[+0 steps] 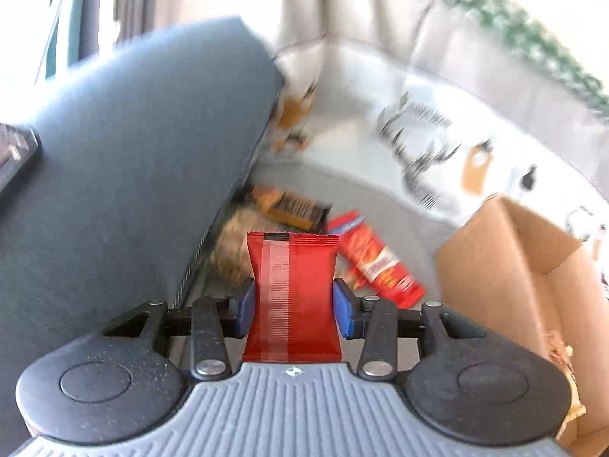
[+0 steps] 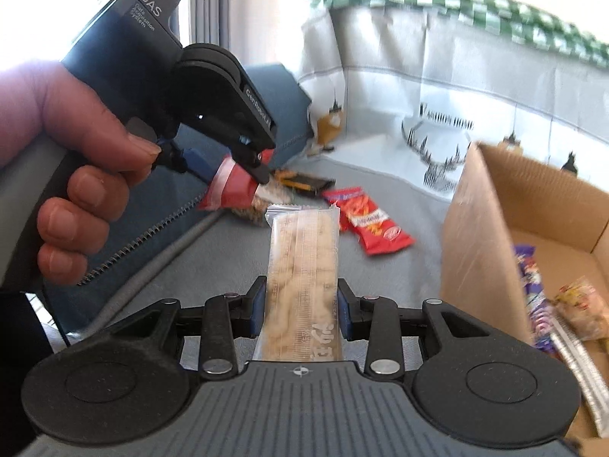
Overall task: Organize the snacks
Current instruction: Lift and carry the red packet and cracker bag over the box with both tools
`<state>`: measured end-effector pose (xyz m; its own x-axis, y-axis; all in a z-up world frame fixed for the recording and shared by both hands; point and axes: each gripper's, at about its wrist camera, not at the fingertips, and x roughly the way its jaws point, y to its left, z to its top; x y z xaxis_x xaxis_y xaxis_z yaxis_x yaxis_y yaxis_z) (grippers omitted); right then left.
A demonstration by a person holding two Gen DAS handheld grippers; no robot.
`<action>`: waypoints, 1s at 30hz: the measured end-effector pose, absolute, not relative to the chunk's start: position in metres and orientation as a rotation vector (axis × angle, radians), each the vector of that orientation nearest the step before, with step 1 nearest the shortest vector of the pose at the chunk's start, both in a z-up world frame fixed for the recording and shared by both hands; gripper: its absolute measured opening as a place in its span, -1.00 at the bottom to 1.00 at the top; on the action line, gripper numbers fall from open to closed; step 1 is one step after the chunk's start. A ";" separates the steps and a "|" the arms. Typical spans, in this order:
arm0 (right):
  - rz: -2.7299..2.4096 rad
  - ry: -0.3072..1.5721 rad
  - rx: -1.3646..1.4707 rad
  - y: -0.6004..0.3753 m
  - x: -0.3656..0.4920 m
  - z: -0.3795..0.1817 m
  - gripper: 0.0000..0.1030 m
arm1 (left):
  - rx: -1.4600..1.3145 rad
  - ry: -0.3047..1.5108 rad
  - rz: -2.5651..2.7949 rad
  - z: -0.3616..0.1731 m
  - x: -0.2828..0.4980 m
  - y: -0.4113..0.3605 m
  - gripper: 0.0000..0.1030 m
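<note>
Left gripper (image 1: 293,306): blue fingers (image 1: 344,314) clamped on a red packet (image 1: 293,289), pinching its waist; packet stands upright between them, clear of the surface.

Right gripper (image 2: 300,312): fingers (image 2: 258,310) grasping a clear-wrapped bar (image 2: 302,278), beige contents visible, long axis pointing away from the camera. The bar's far end is in the air above the grey surface (image 2: 399,278).

From the right wrist view, the left gripper (image 2: 249,163) sits up and left of the bar, held by a hand (image 2: 72,175), with the red packet (image 2: 232,190) in its fingers.

Landmark: cardboard box (image 2: 479,236), open-topped, right of both grippers. Inside it: a purple wrapper (image 2: 533,297) against the near wall and a small clear bag (image 2: 582,312) beside it.

Left of the box, on the grey surface: a red-orange chip bag (image 2: 371,221) lying flat; further left, a dark-and-yellow packet (image 2: 304,182), blurred. A blue cushion (image 1: 133,152) with a zip lies well left of the box. Behind the box hangs a printed white cloth (image 2: 399,95).
</note>
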<state>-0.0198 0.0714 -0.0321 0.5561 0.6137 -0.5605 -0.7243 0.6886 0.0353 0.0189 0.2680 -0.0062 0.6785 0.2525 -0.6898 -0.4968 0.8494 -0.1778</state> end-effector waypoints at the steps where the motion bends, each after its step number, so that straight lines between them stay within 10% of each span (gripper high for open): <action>1: 0.796 0.556 -0.210 0.068 -0.024 -0.028 -0.26 | -0.348 0.677 0.419 -0.001 0.014 0.264 -0.09; 30: 0.349 0.341 0.092 -0.116 0.058 0.039 -0.27 | -0.332 0.539 0.249 0.015 0.045 0.211 -0.09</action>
